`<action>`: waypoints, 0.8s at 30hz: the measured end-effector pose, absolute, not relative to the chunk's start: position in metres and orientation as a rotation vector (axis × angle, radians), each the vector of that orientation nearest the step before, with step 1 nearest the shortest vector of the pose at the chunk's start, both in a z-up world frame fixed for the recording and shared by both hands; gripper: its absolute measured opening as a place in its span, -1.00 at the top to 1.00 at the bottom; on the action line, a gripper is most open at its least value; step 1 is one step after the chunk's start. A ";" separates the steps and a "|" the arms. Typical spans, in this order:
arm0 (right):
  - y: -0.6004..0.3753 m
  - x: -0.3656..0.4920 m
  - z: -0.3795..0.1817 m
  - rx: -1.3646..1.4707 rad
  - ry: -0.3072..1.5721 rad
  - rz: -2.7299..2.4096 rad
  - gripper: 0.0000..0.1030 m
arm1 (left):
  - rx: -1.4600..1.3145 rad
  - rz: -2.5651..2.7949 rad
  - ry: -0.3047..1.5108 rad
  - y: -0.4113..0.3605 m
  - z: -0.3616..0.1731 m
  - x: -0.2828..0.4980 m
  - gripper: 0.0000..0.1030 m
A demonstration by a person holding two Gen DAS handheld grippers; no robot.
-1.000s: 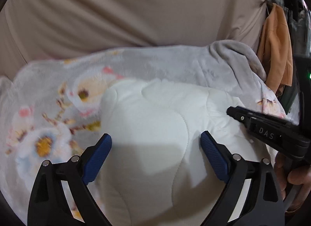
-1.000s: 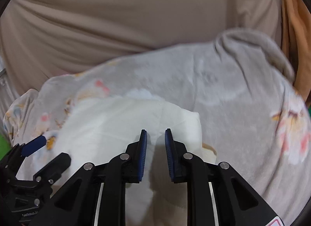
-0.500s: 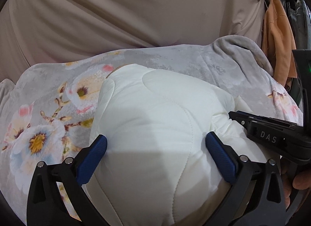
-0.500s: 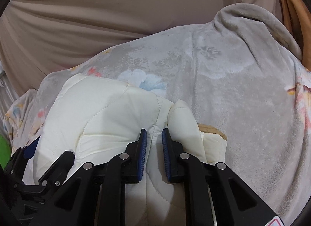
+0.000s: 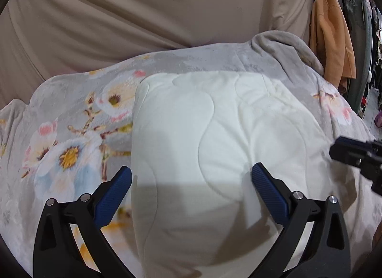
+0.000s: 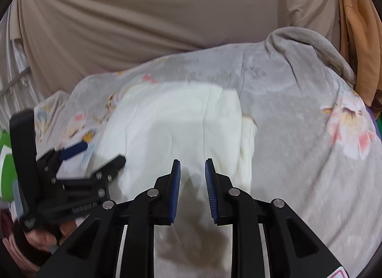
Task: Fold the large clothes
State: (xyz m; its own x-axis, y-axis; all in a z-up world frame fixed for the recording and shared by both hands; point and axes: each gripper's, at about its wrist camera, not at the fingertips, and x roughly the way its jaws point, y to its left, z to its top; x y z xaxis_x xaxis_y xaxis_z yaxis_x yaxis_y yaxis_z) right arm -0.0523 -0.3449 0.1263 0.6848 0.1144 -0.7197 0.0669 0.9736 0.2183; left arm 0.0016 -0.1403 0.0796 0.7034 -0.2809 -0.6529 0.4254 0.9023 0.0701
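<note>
A folded white quilted garment lies on a grey flowered blanket. My left gripper hovers over the garment's near part with its jaws spread wide, and nothing is pinched between them. In the right wrist view the left gripper sits at the garment's left edge. My right gripper is over the garment's near right part. Its jaws are opening with a narrow gap, and the pads press on no cloth. Its tip shows at the right edge of the left wrist view.
A beige cloth backdrop hangs behind the blanket. An orange garment hangs at the far right. A green object lies at the left edge. A hand holds the left gripper's handle.
The right gripper's jaws have parted and let go of the white fold they pinched. Both grippers drew back, and the garment now lies flatter on the blanket.
</note>
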 end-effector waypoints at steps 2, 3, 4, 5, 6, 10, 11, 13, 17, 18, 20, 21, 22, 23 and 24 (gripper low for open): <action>-0.345 -0.067 0.114 0.233 0.849 0.021 0.60 | 0.224 -0.402 0.696 -0.136 0.077 -0.008 -0.91; -0.346 -0.072 0.106 0.231 0.859 0.012 0.62 | 0.221 -0.410 0.708 -0.133 0.075 -0.011 -0.91; -0.347 -0.075 0.098 0.229 0.872 0.007 0.64 | 0.215 -0.418 0.723 -0.130 0.072 -0.014 -0.91; -0.348 -0.078 0.087 0.231 0.887 0.007 0.65 | 0.209 -0.426 0.740 -0.127 0.070 -0.015 -0.91; -0.349 -0.080 0.078 0.242 0.897 0.012 0.66 | 0.199 -0.436 0.763 -0.125 0.066 -0.016 -0.91; -0.355 -0.087 0.076 0.293 0.901 0.035 0.66 | 0.165 -0.451 0.816 -0.116 0.063 -0.019 -0.91; -0.357 -0.089 0.082 0.311 0.891 0.046 0.63 | 0.164 -0.456 0.820 -0.114 0.064 -0.021 -0.91; -0.365 -0.096 0.096 0.366 0.846 0.079 0.58 | 0.162 -0.464 0.825 -0.111 0.065 -0.023 -0.91; -0.386 -0.096 0.116 0.468 0.777 0.093 0.24 | 0.146 -0.473 0.835 -0.107 0.065 -0.029 -0.91; -0.389 -0.093 0.118 0.470 0.773 0.082 0.18 | 0.149 -0.472 0.834 -0.107 0.066 -0.030 -0.91; -0.390 -0.081 0.114 0.461 0.801 0.087 0.00 | 0.162 -0.465 0.827 -0.109 0.066 -0.032 -0.91; -0.387 -0.076 0.108 0.459 0.825 0.100 -0.01 | 0.170 -0.461 0.821 -0.109 0.066 -0.033 -0.91; -0.385 -0.071 0.102 0.461 0.848 0.113 -0.01 | 0.177 -0.454 0.815 -0.110 0.067 -0.035 -0.91; -0.381 -0.066 0.095 0.466 0.871 0.121 -0.01 | 0.186 -0.451 0.809 -0.111 0.067 -0.036 -0.91; -0.378 -0.063 0.090 0.465 0.882 0.125 -0.01 | 0.189 -0.450 0.807 -0.112 0.067 -0.036 -0.91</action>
State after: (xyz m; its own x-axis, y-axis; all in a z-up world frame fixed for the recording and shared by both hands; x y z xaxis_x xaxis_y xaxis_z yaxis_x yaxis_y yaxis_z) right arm -0.0633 -0.3777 0.0903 0.6358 0.2931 -0.7141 0.0837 0.8935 0.4413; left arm -0.0364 -0.1115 0.0674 0.6037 -0.3157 -0.7321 0.4573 0.8893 -0.0064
